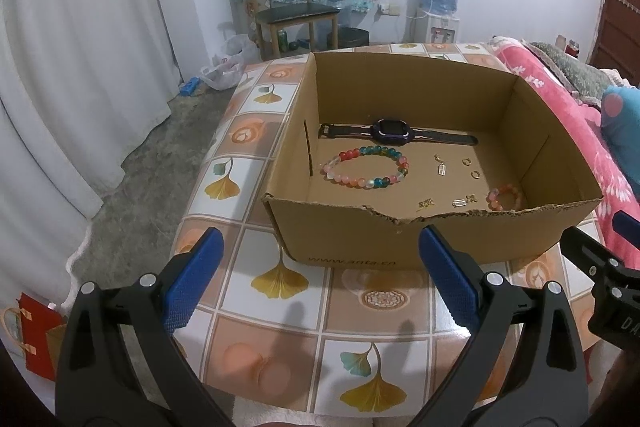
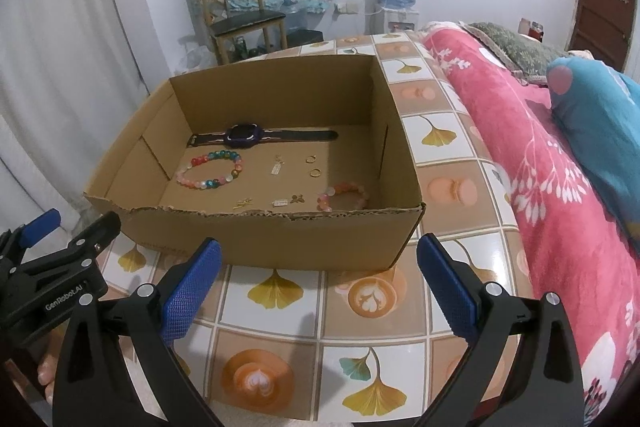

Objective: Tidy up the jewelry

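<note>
The small gold pieces [image 1: 468, 161] in the cardboard box [image 1: 400, 239] are too tiny to be identified — beside them lie a watch [image 1: 394, 131] and beaded bracelet [image 1: 366, 167]. The box is set on a tiled table [image 1: 280, 327]. Left gripper [image 1: 320, 281] and right gripper [image 2: 318, 281] are spread wide, holding nothing.

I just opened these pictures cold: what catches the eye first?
An open cardboard box sits on the patterned table; inside lie a dark watch near its far wall and a colourful bead bracelet just in front. Both the left hand-held gripper and the right hand-held gripper hang open before the box.
</note>
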Tool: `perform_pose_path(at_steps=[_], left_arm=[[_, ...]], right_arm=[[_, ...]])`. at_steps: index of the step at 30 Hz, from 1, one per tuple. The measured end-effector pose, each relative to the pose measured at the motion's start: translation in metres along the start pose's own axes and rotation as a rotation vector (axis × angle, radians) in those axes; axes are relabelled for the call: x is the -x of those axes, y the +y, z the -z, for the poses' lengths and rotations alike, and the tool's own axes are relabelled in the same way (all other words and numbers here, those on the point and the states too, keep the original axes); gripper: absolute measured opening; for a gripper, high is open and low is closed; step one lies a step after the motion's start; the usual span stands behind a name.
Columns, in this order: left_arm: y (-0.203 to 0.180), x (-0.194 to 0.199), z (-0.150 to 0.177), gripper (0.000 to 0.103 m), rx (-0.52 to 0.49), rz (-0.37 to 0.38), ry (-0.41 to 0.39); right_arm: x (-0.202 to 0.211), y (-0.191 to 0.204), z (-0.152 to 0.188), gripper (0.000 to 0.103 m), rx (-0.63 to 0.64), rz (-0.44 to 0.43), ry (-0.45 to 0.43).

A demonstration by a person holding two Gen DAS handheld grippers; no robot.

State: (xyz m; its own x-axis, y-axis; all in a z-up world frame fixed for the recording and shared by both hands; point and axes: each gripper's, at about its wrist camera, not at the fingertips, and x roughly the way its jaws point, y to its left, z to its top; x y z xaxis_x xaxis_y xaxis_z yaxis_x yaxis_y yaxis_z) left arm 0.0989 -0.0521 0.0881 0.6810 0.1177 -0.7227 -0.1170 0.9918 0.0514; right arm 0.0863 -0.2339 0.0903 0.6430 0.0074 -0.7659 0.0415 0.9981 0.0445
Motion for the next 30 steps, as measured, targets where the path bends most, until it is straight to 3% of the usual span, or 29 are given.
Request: perform_pose_path(at_steps=[30], left_arm=[[-0.0002,0.002,0.0011,0.095,0.014,0.012,0.01]], right_arm=[[-0.0025,0.0023,0.0005,0.095,-0.002,0.001,0.008]])
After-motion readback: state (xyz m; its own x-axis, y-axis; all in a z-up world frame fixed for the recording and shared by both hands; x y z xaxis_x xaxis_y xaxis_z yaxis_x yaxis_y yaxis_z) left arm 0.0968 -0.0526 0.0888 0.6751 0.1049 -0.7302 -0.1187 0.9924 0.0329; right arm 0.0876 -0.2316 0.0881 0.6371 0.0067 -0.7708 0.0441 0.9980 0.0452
